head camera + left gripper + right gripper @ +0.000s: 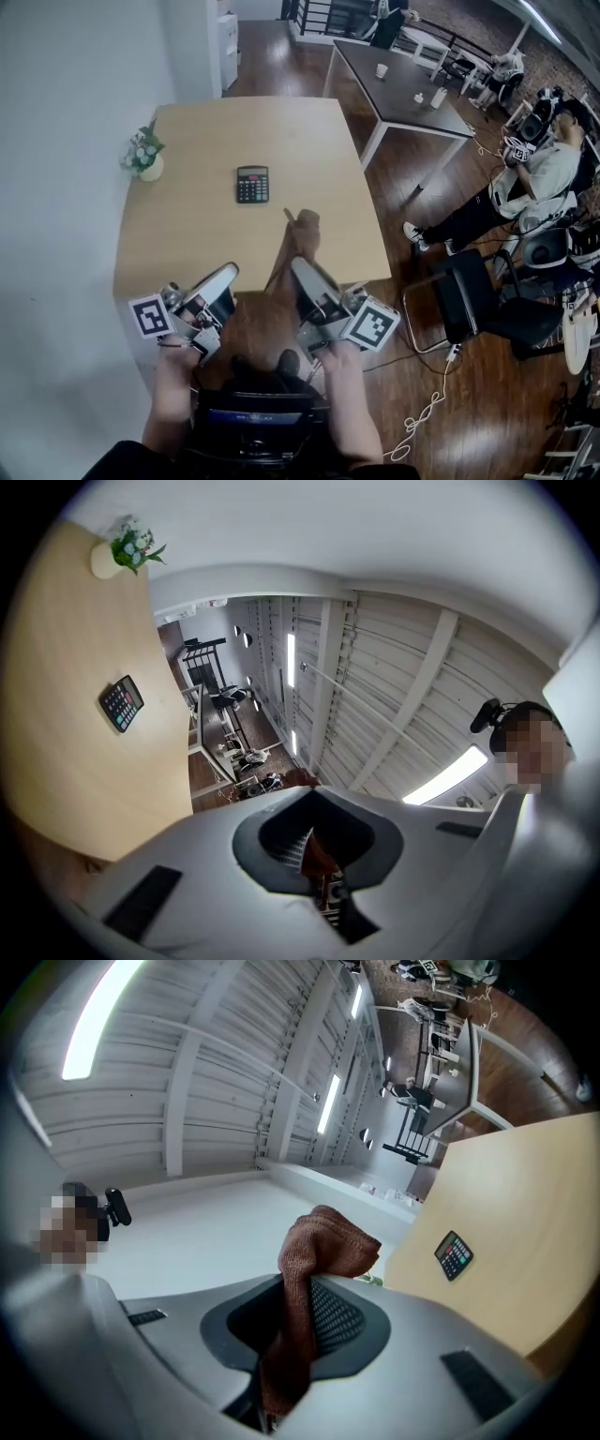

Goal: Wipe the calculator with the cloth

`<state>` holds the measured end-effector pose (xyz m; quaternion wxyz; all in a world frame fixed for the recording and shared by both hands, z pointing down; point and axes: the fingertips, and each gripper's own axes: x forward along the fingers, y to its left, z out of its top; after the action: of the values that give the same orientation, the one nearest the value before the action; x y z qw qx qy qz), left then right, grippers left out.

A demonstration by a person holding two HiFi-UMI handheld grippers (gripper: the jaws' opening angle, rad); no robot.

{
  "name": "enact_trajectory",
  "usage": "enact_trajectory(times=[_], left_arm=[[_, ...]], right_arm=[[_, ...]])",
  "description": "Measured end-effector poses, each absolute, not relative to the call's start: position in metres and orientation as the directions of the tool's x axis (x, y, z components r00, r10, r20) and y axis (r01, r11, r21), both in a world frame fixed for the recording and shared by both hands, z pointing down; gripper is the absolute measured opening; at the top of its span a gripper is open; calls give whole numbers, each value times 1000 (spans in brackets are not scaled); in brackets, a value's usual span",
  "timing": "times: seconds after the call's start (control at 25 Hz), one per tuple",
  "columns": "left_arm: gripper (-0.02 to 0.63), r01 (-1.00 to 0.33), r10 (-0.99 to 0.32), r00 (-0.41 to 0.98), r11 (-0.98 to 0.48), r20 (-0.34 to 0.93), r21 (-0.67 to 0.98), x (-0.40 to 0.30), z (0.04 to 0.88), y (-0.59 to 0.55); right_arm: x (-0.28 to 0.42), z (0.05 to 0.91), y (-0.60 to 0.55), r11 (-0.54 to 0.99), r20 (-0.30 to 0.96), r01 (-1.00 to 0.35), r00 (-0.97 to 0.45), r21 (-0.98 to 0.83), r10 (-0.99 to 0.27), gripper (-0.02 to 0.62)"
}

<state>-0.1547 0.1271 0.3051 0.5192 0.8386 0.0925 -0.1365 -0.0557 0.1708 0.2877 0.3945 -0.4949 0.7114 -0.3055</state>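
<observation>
Pale counter (187, 244) carries the calculator (252, 184); left gripper (223, 278) and right gripper (302, 272) both pinch the cloth (300, 234), whose loose end may snag.

The head camera sits above the person and looks steeply down on the tabletop (187, 234) from well back. The left tool (228, 272) and right tool (300, 266) show close at its lower edge. Each tool camera rides just behind its own jaws, which fill the bottom of its view. Both point upward across the room and are rolled sideways, so the ceiling fills the middle. The tabletop runs along the left edge in the left gripper view and along the right edge in the right gripper view. All three views share the tabletop, the calculator (252, 184) and the cloth (298, 239). The head and left gripper views also share the flower pot (147, 161).
</observation>
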Motion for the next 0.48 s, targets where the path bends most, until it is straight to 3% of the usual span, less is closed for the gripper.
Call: enact_trajectory(times=[0.48], left_arm=[[-5,279,-10,948,-458,-318,844,-161,300,143]], right_arm=[[-60,278,194,347,-273,-479,-219,-806,-937,64]])
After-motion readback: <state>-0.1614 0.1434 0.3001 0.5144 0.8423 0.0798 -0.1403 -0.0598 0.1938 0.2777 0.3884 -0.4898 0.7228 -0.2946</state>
